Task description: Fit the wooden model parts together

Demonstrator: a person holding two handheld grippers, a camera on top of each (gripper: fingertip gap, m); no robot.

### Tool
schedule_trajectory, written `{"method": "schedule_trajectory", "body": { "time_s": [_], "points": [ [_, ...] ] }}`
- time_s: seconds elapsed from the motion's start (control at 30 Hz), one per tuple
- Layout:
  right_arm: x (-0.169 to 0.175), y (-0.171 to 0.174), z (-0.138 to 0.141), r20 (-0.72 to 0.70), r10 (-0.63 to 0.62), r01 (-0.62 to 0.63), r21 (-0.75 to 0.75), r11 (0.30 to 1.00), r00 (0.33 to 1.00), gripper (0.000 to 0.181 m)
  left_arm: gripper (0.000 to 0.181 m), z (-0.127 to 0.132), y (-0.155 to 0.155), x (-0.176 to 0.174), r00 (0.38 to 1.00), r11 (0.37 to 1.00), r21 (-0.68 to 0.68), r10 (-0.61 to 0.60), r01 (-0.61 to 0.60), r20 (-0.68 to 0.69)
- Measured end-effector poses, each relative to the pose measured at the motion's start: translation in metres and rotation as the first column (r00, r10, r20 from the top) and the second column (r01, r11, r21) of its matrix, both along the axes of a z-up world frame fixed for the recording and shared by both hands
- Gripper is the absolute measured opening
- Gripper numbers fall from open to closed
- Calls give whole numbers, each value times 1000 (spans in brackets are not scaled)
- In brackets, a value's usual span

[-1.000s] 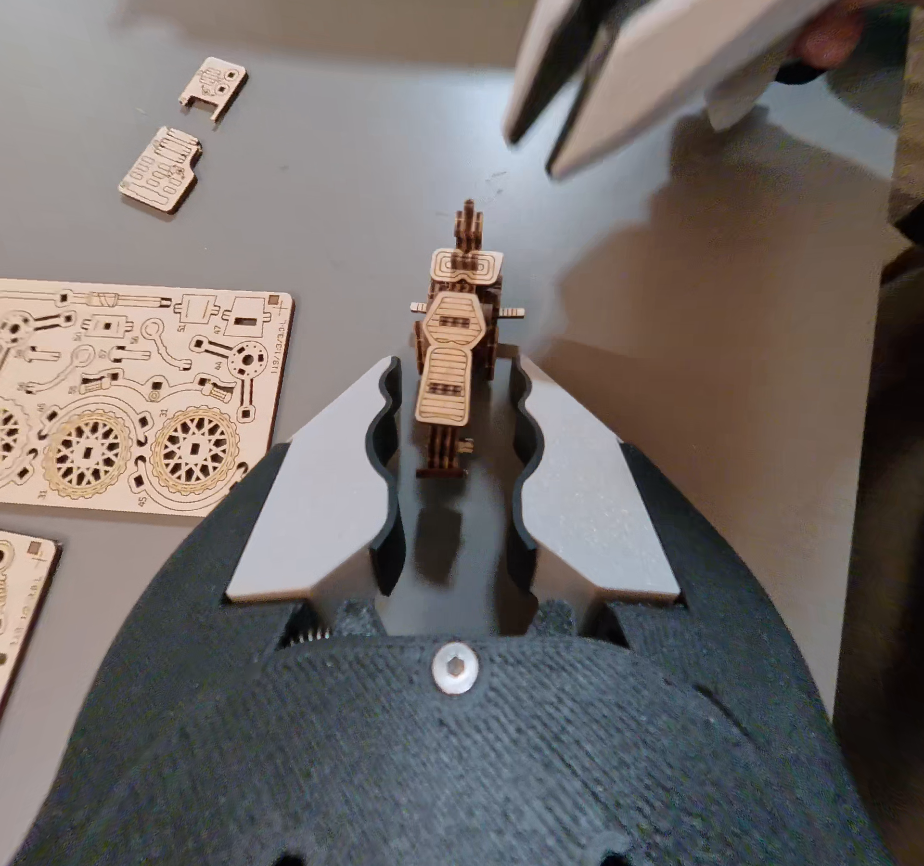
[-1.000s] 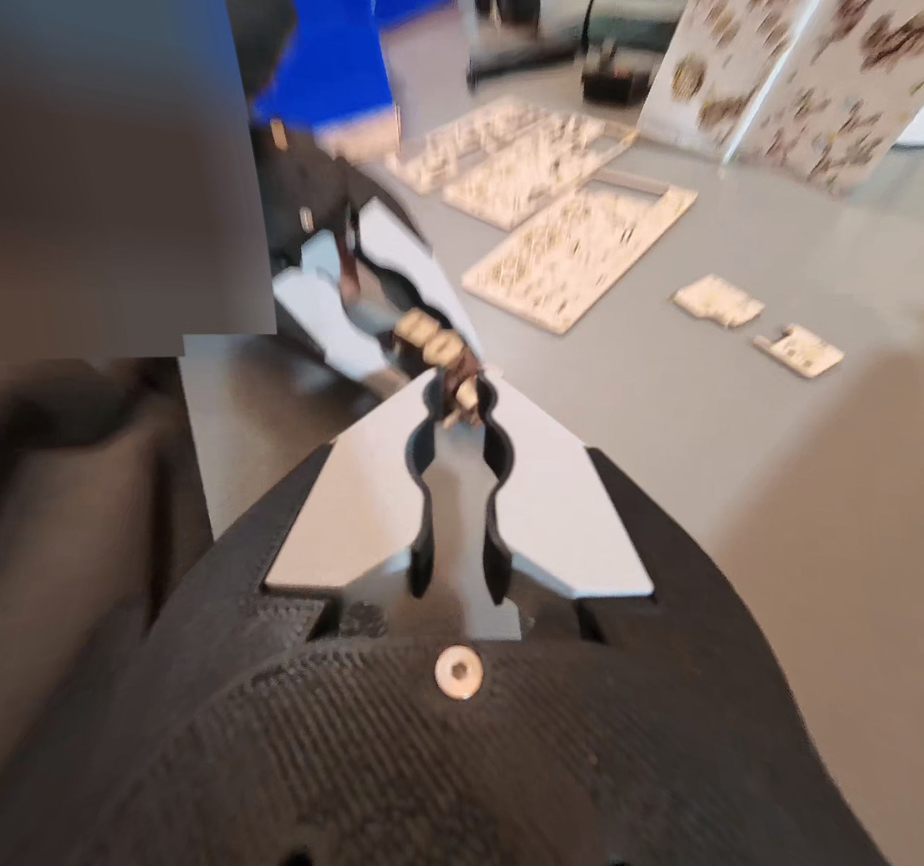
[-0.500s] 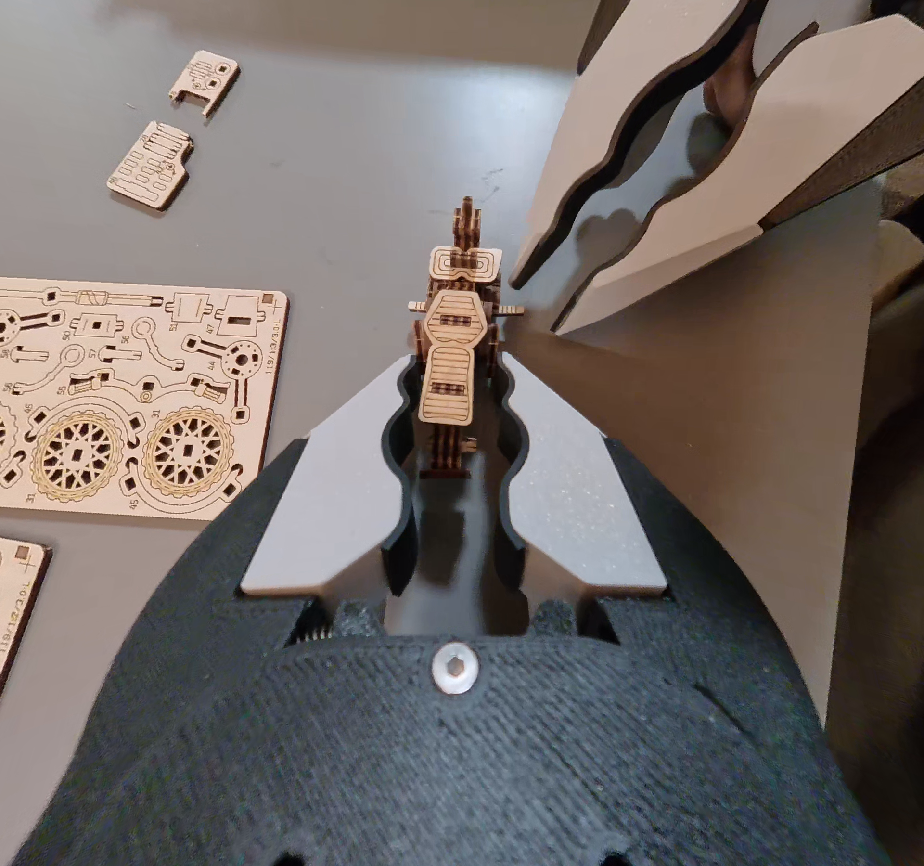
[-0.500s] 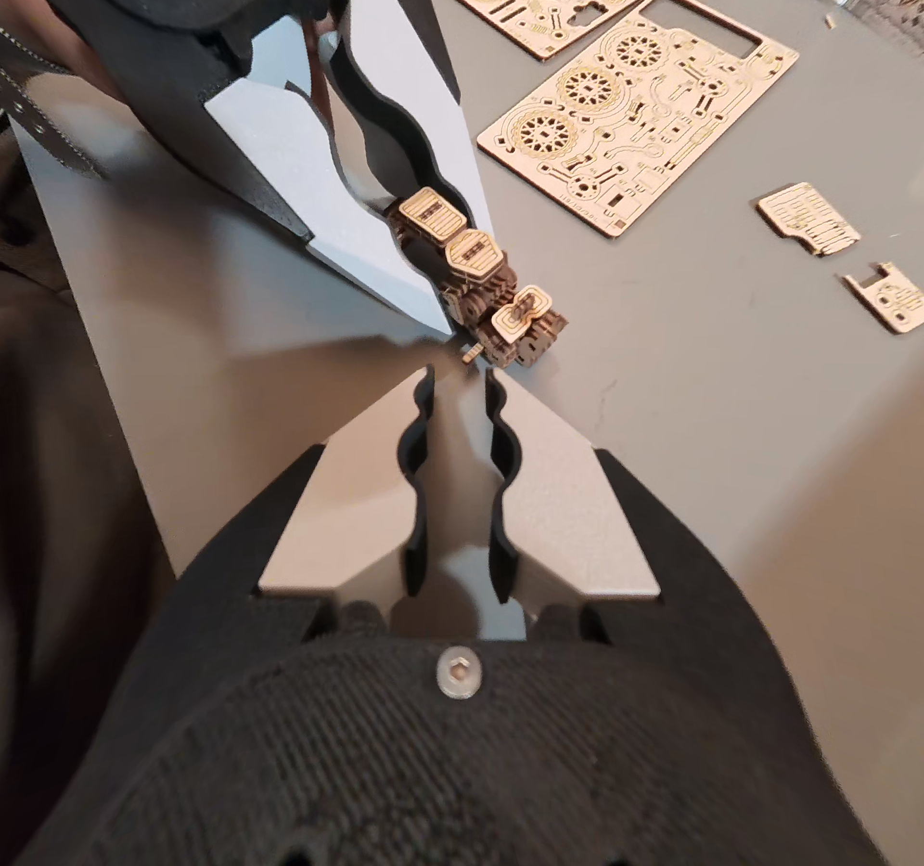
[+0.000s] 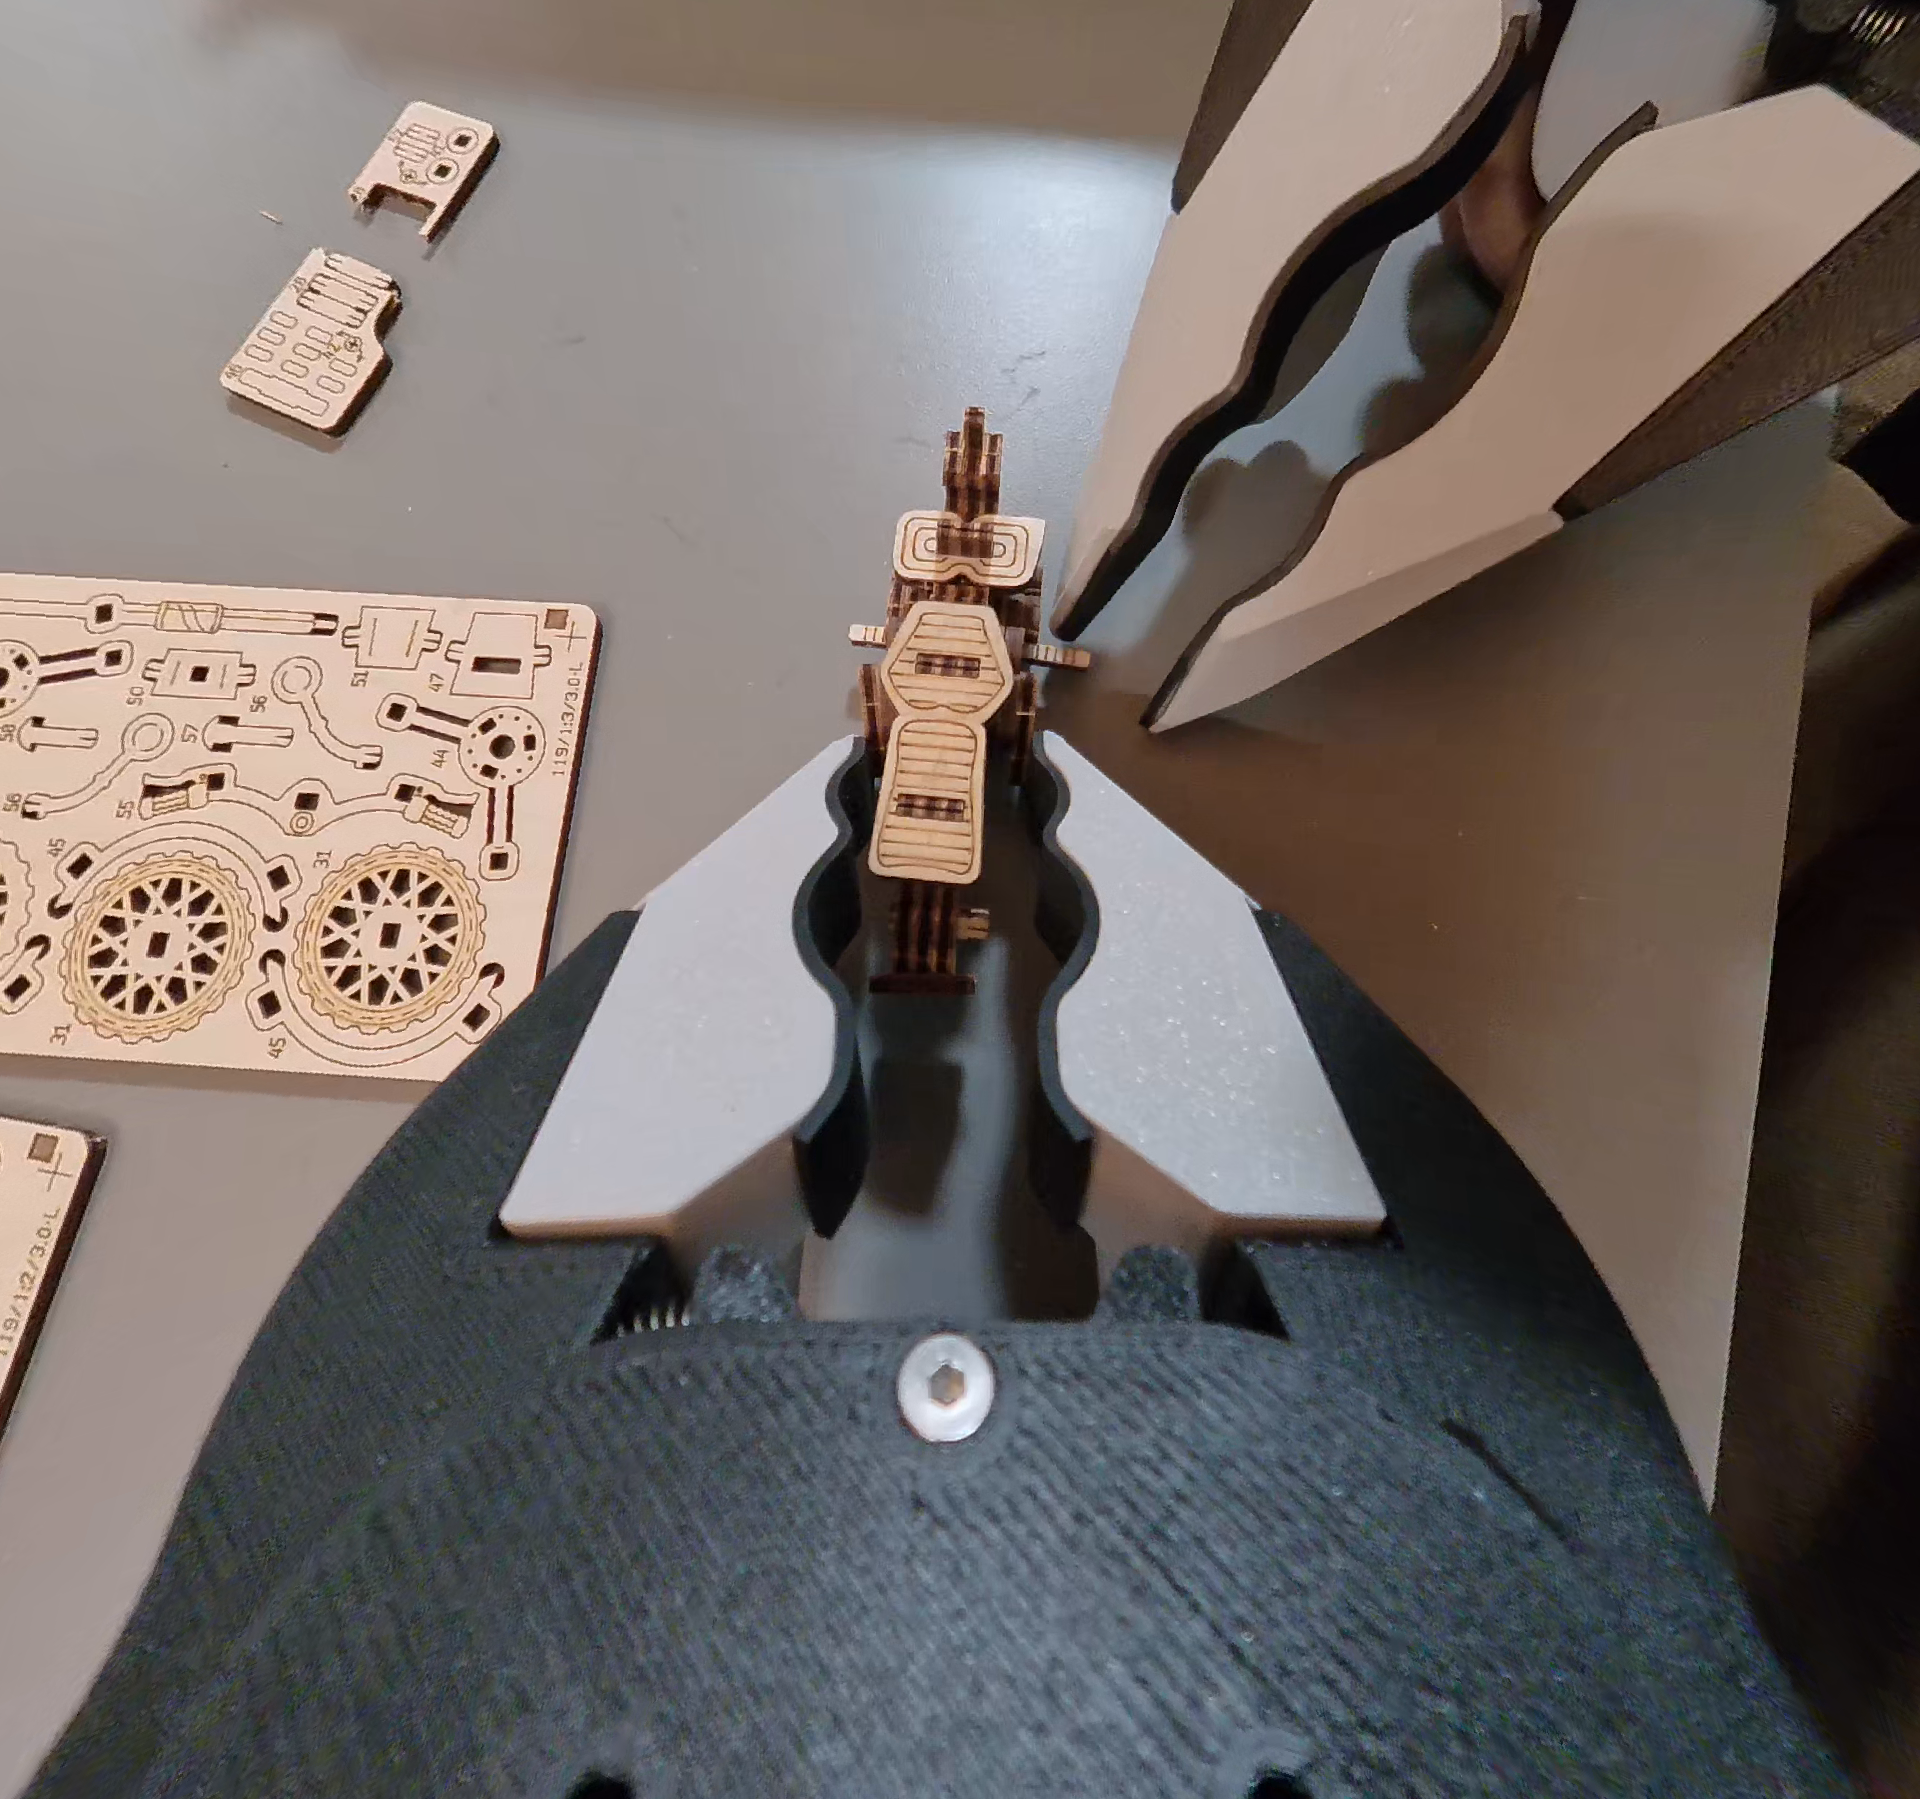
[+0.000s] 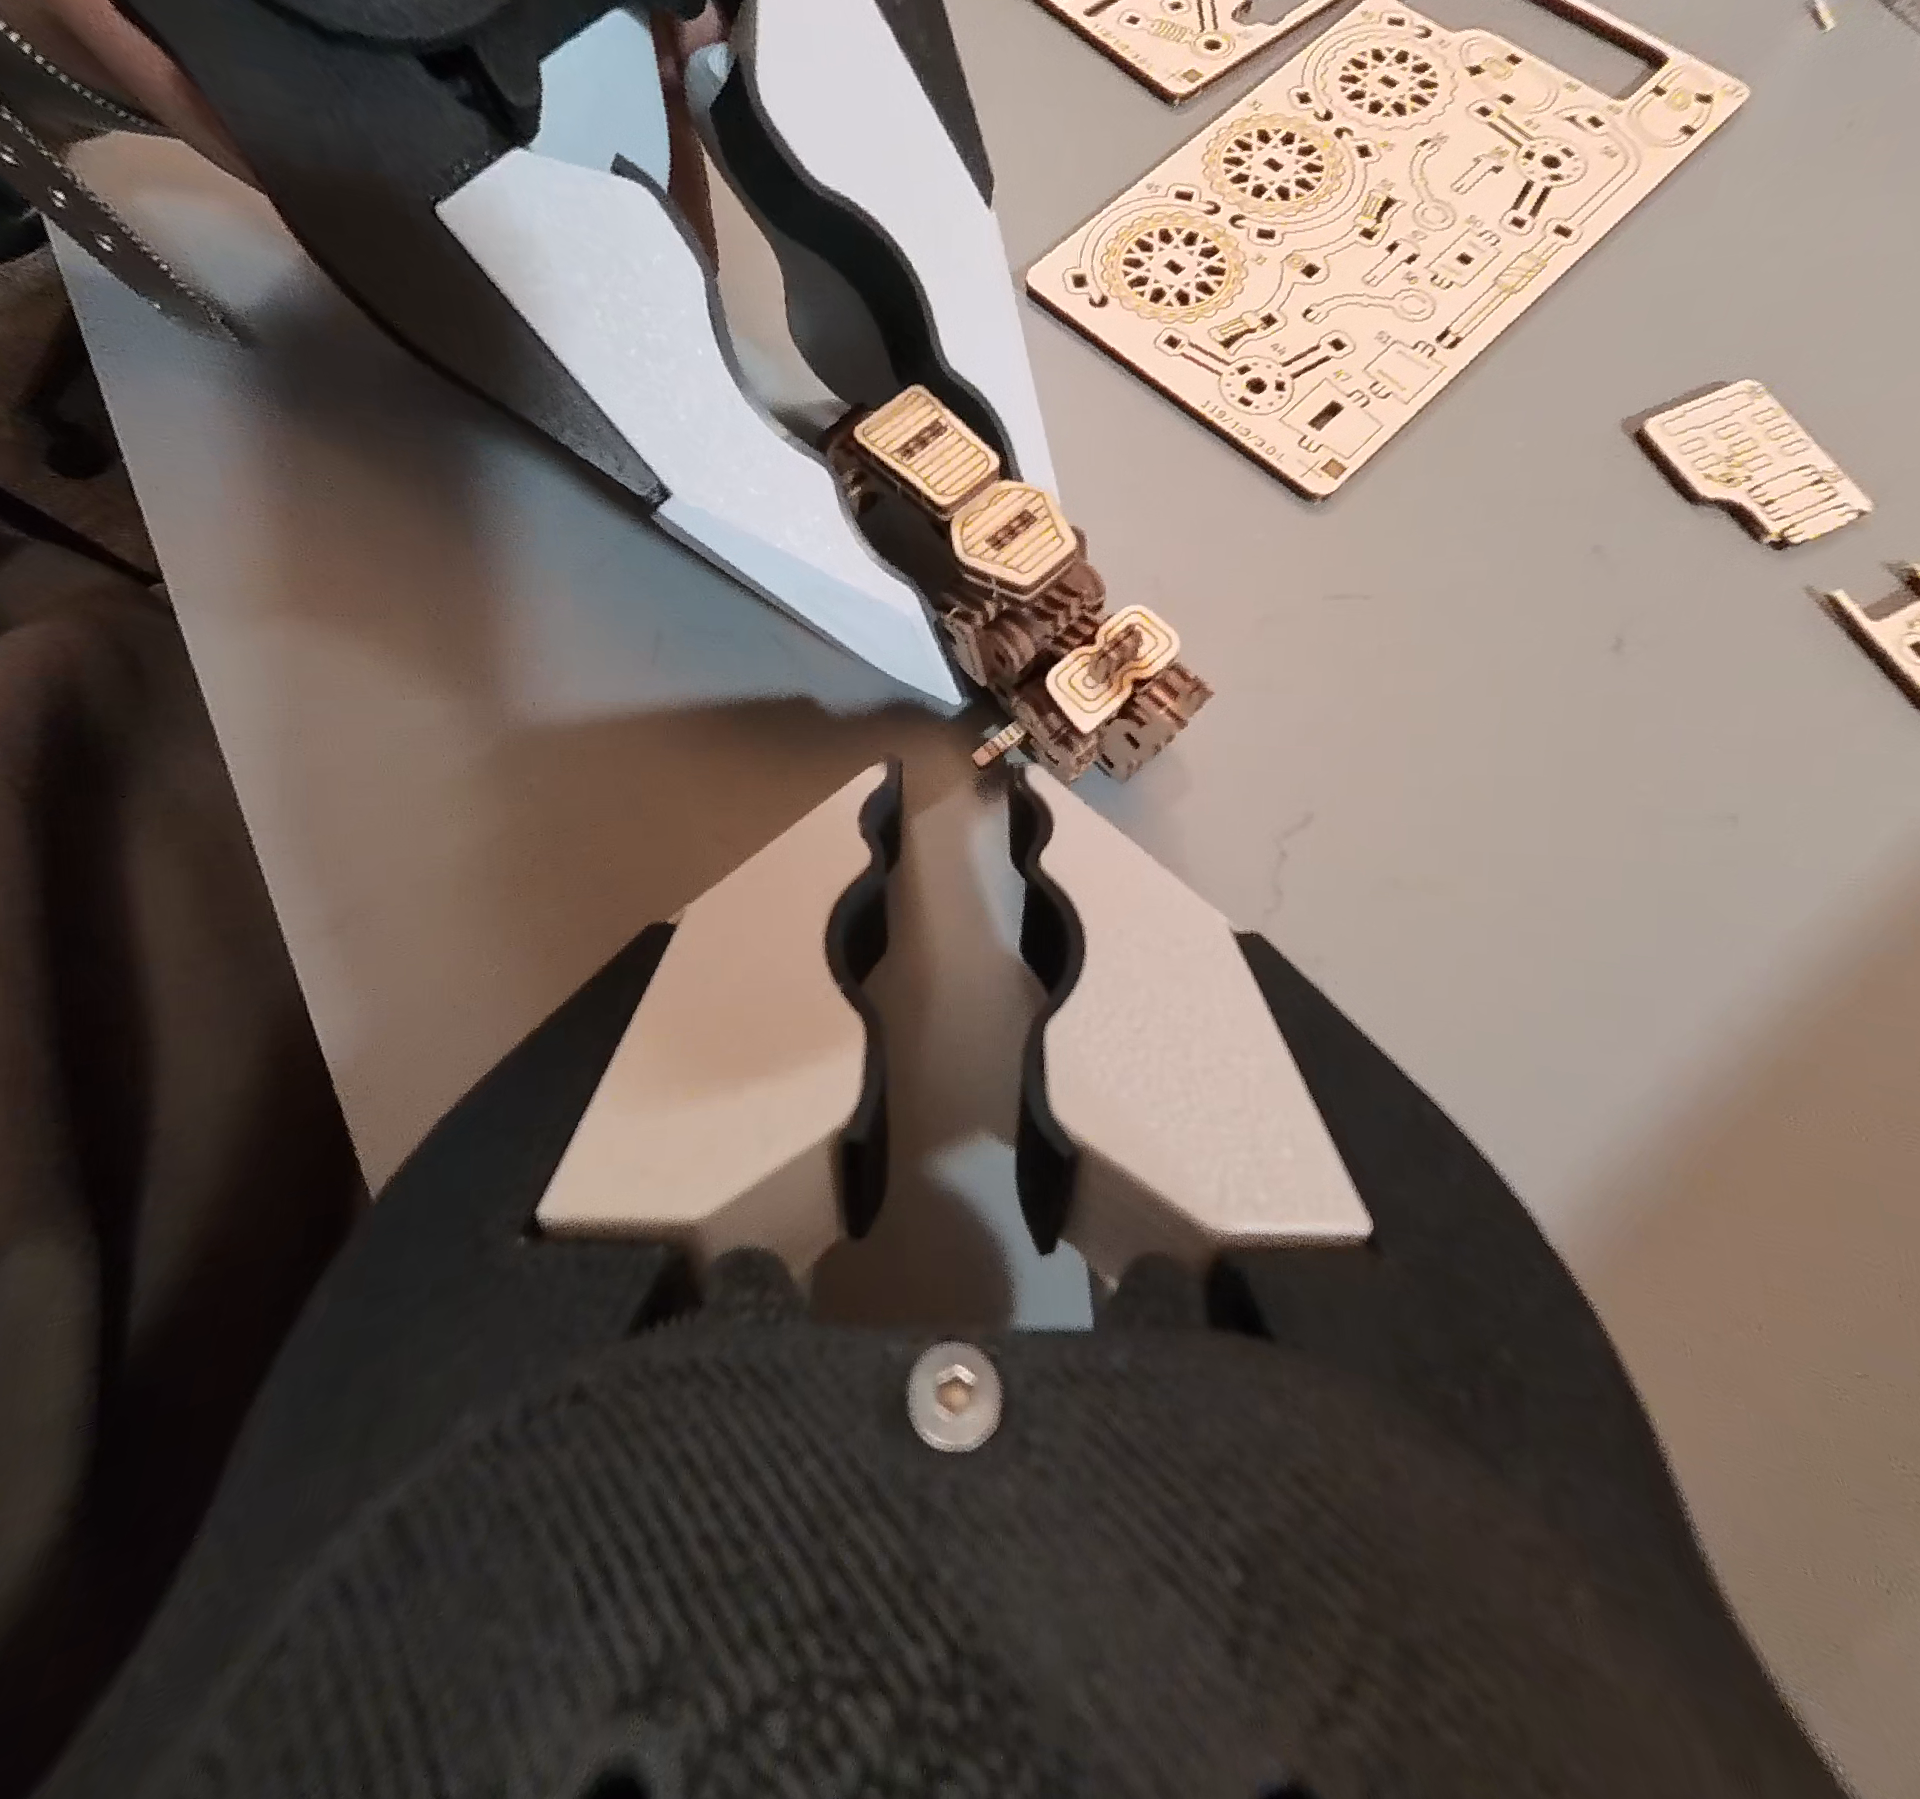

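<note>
You are gripping the half-built wooden model (image 5: 940,762) with your left claw (image 5: 948,747), its tips closing on the model's flanks near the rear of its body, so the nose with the pale curved panel is sticking out ahead of the claw. Your right claw (image 6: 951,781) is standing narrowly parted and holding nothing, its tips hovering just beside a small peg (image 6: 1000,743) that is jutting from the model's side. The model is sitting low over the grey tabletop (image 5: 727,295); whether it is touching it cannot be told. As for progress, the body is looking well assembled: layered dark frame pieces and three pale engraved panels are already seated on top. Much seems to be remaining, though. To the left of your left claw, the parts sheet (image 5: 281,814) is lying flat with both spoked wheels and many small links unpunched, and a second sheet (image 5: 42,1261) is showing nearer the claw's base. Farther ahead and left, two loose flat pieces (image 5: 312,357) are waiting apart from everything. Judging by the right claw's aim, the peg is probably needing a push or adjustment.
</note>
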State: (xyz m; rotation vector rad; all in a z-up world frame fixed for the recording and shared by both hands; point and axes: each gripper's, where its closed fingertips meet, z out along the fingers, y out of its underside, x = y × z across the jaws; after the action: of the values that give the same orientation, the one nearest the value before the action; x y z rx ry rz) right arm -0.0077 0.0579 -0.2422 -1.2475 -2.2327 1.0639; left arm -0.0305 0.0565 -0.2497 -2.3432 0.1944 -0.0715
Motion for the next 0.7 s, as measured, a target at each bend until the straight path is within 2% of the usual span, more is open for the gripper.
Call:
{"method": "schedule_trajectory", "body": {
  "time_s": [0.4, 0.6, 0.7],
  "points": [
    [4, 15, 1, 2, -5, 5, 35, 999, 1000, 18, 30, 1, -1, 3, 1000, 1000, 5, -20, 20, -9],
    [4, 20, 9, -74, 58, -48, 129, 990, 996, 54, 29, 1, -3, 15, 995, 995, 10, -98, 98, -16],
    [6, 17, 9, -119, 128, -95, 247, 964, 985, 62, 30, 1, -5, 21, 990, 990, 12, -141, 141, -28]
  ]
}}
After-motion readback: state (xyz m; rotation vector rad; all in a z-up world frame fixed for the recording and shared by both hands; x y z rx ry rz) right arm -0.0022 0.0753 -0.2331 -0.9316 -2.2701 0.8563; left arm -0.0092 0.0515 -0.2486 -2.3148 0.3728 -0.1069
